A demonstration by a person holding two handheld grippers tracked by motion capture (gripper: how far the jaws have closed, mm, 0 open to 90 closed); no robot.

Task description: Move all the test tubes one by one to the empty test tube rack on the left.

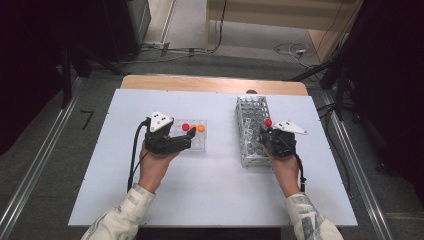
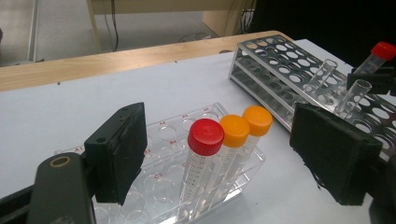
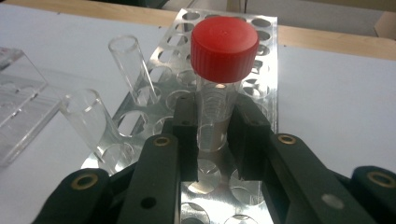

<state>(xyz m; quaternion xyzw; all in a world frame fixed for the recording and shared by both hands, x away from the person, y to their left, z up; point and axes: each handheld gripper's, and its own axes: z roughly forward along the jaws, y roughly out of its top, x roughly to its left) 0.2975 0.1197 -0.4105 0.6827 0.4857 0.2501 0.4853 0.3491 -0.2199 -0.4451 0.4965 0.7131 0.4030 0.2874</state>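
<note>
My right gripper (image 3: 215,135) is shut on a clear tube with a red cap (image 3: 224,46), held upright over the holes of the metal rack (image 3: 266,60). From above, that tube (image 1: 268,122) and right gripper (image 1: 266,131) are at the rack's right side (image 1: 250,125). My left gripper (image 2: 224,158) stands open, its pads wide apart on either side of the clear plastic rack (image 2: 163,135). That rack holds a red-capped tube (image 2: 205,135) and two orange-capped tubes (image 2: 235,130). The right pad stays clear of the rack.
Two empty, uncapped glass tubes (image 3: 130,65) (image 3: 91,116) lean in the metal rack just left of the held tube. Both racks sit on a white table top (image 1: 215,190) with a wooden strip along its far edge (image 1: 210,84).
</note>
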